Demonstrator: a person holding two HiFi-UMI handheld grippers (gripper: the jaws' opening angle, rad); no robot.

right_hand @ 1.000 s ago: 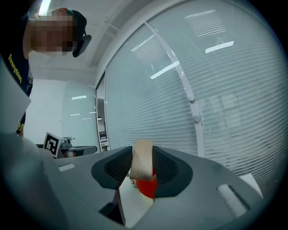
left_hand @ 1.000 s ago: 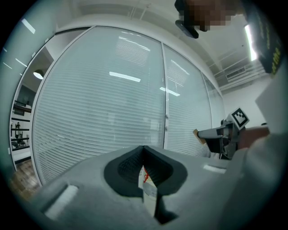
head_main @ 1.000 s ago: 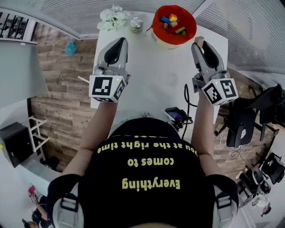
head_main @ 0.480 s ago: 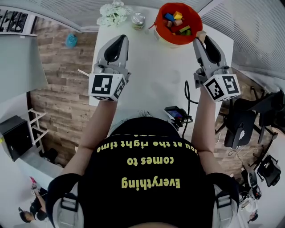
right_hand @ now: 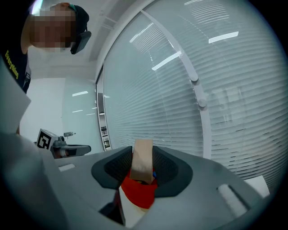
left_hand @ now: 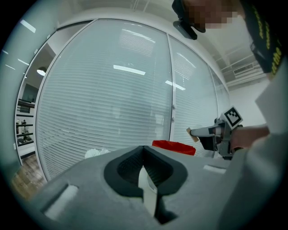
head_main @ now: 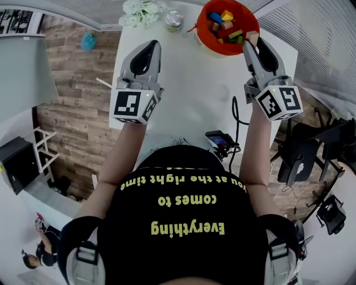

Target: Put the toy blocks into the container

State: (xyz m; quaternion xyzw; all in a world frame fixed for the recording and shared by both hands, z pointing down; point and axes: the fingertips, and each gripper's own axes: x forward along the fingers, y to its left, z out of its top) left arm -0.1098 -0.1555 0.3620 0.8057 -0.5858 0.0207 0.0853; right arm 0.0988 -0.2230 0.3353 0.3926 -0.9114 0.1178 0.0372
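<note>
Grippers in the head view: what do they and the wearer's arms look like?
Both the left gripper and the right gripper are grey tapered shells with black openings on top. Each carries a white cube, left and right, printed with black square markers. The arms are bare below a black T-shirt with yellow lettering.

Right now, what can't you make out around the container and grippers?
Head view: the flowers are cut off by the top edge; the jar has a label too small to read.
Right gripper view: the right gripper and its tan block hide most of the container.
Left gripper view: the left gripper hides the table; only the container's red rim shows.
</note>
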